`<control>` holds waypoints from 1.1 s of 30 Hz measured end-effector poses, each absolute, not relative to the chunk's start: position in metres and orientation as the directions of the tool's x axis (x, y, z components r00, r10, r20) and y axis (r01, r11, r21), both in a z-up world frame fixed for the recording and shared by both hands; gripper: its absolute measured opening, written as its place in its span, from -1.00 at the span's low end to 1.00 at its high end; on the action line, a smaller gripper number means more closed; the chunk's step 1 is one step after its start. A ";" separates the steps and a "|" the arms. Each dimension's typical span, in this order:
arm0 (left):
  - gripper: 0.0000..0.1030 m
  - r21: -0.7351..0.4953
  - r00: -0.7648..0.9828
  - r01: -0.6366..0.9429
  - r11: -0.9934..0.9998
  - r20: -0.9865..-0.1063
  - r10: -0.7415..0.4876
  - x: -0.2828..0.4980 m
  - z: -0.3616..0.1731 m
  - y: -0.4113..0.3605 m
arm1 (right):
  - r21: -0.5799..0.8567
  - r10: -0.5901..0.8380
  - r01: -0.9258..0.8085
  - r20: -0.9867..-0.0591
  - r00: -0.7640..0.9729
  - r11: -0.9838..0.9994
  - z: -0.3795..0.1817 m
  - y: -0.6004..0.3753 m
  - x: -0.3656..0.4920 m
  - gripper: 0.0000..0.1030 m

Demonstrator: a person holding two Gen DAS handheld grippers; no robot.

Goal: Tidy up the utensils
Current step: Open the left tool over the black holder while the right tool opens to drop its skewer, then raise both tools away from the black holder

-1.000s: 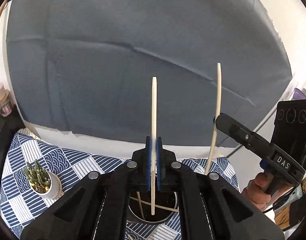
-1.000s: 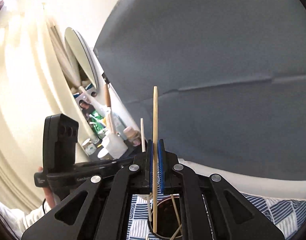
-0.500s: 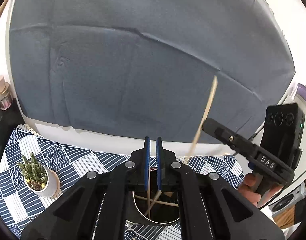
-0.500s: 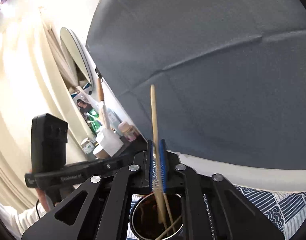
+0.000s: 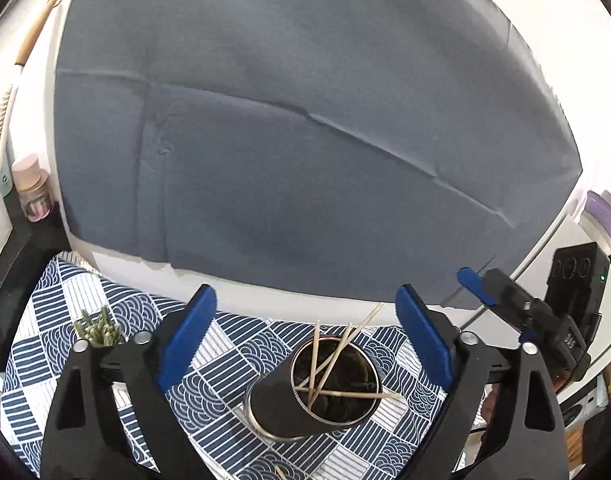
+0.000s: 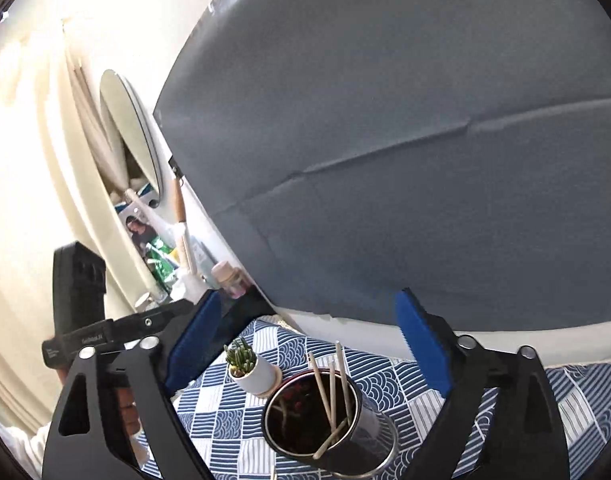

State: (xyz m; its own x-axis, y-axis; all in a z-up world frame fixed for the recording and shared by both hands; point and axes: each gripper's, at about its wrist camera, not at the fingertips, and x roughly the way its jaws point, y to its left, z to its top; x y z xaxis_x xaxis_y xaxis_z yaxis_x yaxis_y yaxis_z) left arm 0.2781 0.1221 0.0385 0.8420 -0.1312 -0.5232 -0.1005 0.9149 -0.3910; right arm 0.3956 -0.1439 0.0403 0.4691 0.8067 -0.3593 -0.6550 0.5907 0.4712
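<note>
Both chopsticks (image 5: 325, 364) dropped into cup (image 5: 277, 404); each gripper just opened.

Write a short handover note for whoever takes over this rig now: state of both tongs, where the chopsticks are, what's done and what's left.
Left tongs: open, empty, jaws just opened.
Right tongs: open, empty, jaws just opened.
Chopsticks: several stand loosely crossed in the dark cup on the patterned cloth, near the small cactus pot.
Done: both held chopsticks have dropped into the cup.
Left: one stick tip shows at the cloth's near edge; check for others out of view.
</note>
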 end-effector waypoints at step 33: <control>0.88 -0.198 0.837 0.075 0.977 -0.520 -0.170 0.165 -0.021 0.092 | 0.203 0.431 -0.389 -0.573 0.697 0.899 -0.024 -0.167 0.194 0.85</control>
